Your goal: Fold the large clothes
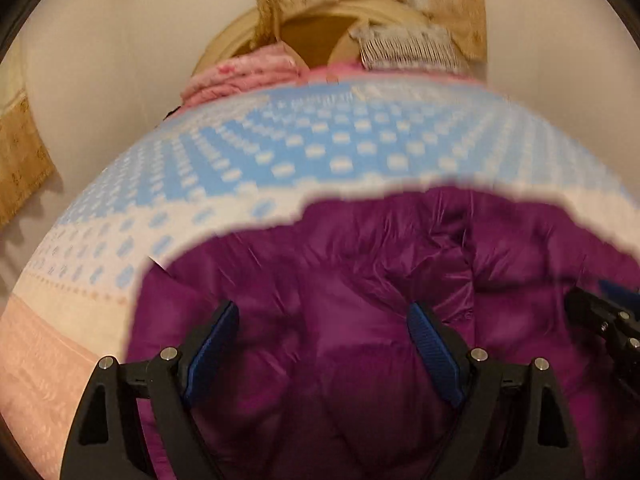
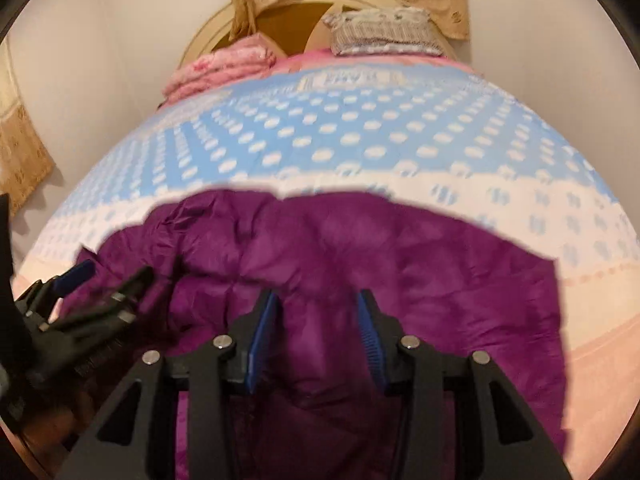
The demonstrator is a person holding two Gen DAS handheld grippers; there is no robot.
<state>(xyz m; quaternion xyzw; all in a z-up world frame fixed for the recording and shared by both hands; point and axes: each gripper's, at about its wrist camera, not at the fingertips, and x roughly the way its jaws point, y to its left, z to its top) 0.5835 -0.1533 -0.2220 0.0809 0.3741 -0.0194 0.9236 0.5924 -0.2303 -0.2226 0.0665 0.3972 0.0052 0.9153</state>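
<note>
Above the purple jacket point(image 1: 360, 300), left claw point(image 1: 324, 312) spread wide and empty, right claw point(image 2: 318, 300) likewise parted, jacket crumpled on the bed's near end, dotted blue bedspread point(image 2: 340, 132) beyond, pink blanket point(image 2: 224, 68) by the headboard point(image 2: 208, 36).

The jacket point(image 1: 360, 300) lies on the near end of the bed point(image 1: 320, 140). Both grippers sit over it side by side (left gripper point(image 1: 324, 320), right gripper point(image 2: 318, 312)). A folded blanket point(image 2: 220, 68) and pillow point(image 2: 384, 32) rest at the far end, before the headboard point(image 2: 296, 24).
</note>
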